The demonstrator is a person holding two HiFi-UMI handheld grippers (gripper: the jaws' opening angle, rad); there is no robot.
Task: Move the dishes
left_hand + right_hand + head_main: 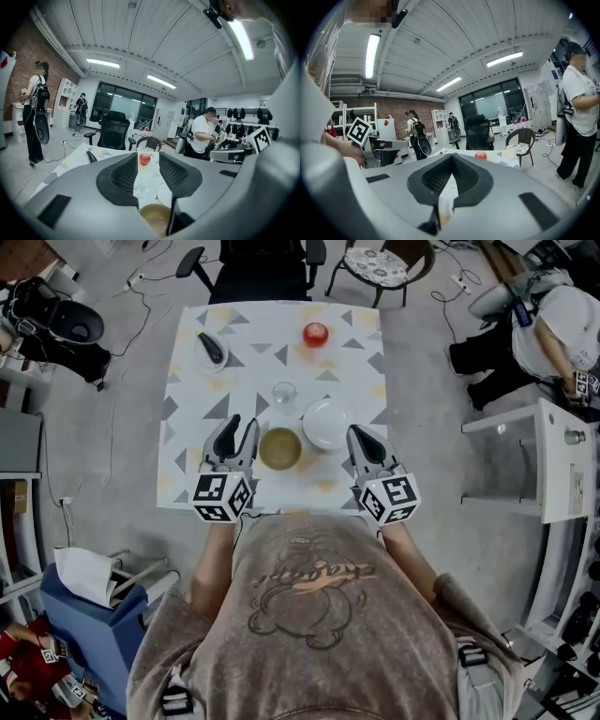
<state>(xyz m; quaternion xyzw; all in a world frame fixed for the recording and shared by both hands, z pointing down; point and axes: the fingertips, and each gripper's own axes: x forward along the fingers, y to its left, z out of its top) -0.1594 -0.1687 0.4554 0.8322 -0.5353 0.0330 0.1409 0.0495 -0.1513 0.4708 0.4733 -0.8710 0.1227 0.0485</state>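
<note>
Bowl (280,448) between left claw (237,425), parted and empty, and right claw (357,432), seemingly clenched.

Wears grey-brown short-sleeve tee (309,643) with bear print. Grey left gripper (240,425) and right gripper (359,435), black ribbed pads (126,176), black-white marker cubes (222,496).

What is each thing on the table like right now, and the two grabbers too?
Left gripper: open, nothing between its jaws.
Right gripper: shut, holding nothing.
Brown bowl: upright, not held.
White plate: lying flat, empty.
Glass: upright, looks empty.
Apple: whole, untouched.
Small dish: holds a dark thing.
</note>
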